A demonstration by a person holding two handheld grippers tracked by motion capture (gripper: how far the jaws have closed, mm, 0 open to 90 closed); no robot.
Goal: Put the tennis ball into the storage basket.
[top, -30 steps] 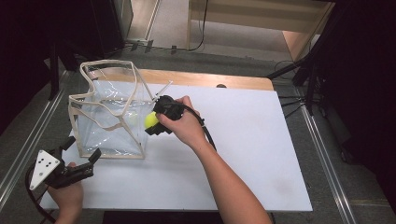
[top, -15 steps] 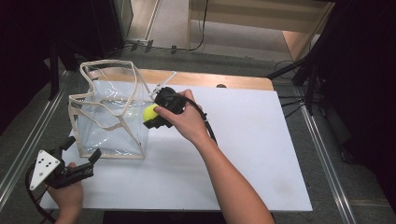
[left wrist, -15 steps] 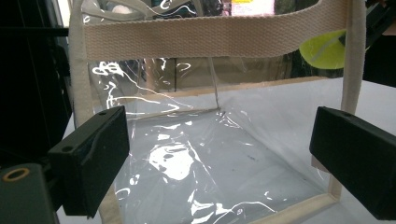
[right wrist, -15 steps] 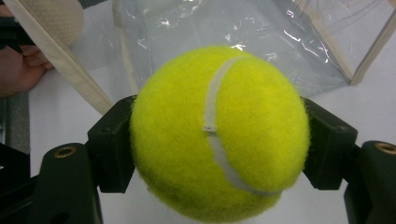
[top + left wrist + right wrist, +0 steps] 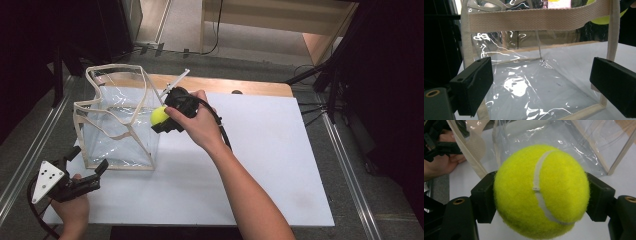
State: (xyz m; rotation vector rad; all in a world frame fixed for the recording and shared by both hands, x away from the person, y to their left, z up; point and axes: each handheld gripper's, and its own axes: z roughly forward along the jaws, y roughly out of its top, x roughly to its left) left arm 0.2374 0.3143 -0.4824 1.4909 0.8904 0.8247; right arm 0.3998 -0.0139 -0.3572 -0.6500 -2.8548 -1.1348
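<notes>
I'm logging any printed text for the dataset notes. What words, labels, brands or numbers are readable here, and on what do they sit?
No text can be read.
Pink and yellow label seen through the clear plastic bag with beige webbing trim: too blurred to read.
Yellow felt tennis ball in the right gripper: white seam, no visible print.
Left gripper's grey three-cornered plate: dots, no writing.

Right gripper: jaws mostly hidden under the hand in high view; pad faces covered by tennis ball in right gripper view. Ball seen only as a yellow sliver behind the bag's strap, cut by frame edge. Clear bag: top cut off in left gripper view. Left hand cut by bottom edge.
</notes>
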